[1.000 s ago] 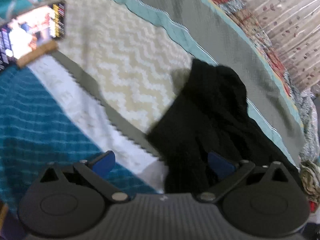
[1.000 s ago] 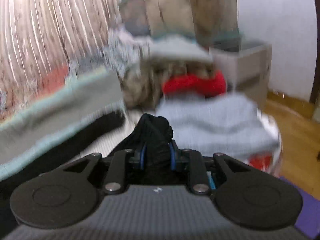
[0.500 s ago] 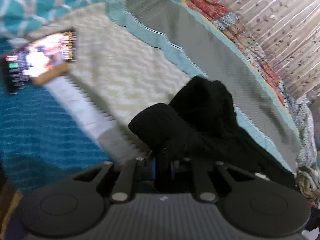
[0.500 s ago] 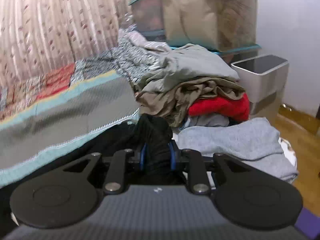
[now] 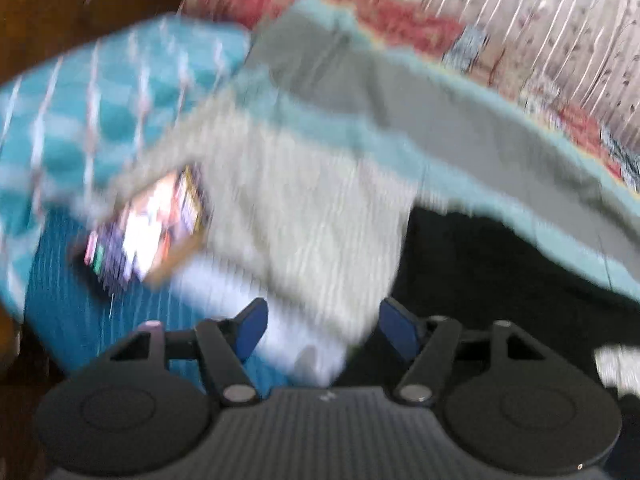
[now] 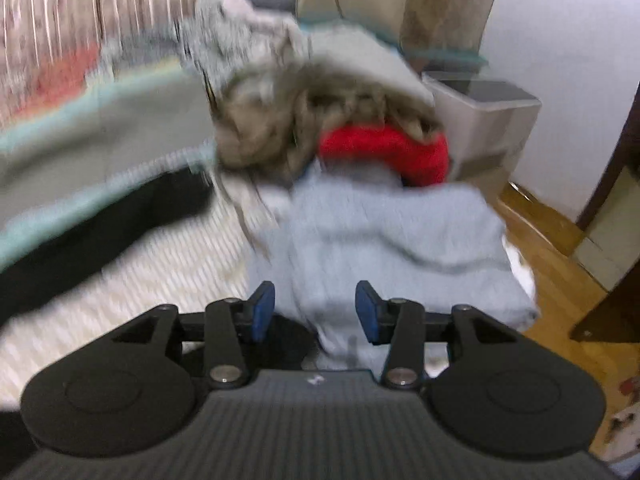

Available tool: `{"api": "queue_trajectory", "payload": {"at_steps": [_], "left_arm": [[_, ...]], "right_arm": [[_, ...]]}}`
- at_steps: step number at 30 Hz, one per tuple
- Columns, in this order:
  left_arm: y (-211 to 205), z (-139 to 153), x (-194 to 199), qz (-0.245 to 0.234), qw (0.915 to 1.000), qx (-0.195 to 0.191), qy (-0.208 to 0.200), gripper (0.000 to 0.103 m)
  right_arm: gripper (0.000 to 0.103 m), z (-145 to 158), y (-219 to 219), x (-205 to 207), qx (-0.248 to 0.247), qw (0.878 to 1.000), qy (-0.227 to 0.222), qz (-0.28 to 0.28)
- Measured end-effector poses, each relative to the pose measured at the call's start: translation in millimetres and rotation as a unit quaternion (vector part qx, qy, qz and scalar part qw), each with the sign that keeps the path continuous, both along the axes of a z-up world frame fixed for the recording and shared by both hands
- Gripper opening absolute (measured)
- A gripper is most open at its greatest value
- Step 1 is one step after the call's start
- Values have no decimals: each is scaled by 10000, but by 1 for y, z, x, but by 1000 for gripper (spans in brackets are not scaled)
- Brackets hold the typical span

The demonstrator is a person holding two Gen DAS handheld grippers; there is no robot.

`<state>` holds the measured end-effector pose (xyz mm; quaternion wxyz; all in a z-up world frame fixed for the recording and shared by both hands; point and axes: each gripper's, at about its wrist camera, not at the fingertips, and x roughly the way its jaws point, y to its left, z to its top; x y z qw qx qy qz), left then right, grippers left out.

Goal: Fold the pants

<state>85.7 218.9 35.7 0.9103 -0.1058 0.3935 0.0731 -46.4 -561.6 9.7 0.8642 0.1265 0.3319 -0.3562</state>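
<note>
Black pants (image 5: 500,280) released, bin (image 6: 486,120) beyond.

Motion blur smears both wrist views. In the left view, the black fabric pants (image 5: 500,280) run out of frame at the right edge, their shape unreadable, and the glowing rectangular phone screen (image 5: 148,232) on the bed shows only streaks of colour. In the right view, the heaped pile of grey, brown and red clothes (image 6: 328,128) dissolves into soft patches, individual garments indistinguishable.
</note>
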Motion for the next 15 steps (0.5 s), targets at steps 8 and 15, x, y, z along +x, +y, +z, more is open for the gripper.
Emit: {"api": "queue_trajectory", "payload": {"at_steps": [8, 15], "left_arm": [[-91, -36, 164, -1709, 9798, 1008, -243, 91], [-113, -89, 202, -2192, 9708, 972, -37, 90]], "right_arm": [[48, 11, -7, 133, 1185, 9908, -289, 579], [50, -23, -33, 240, 1957, 9806, 11, -32]]}}
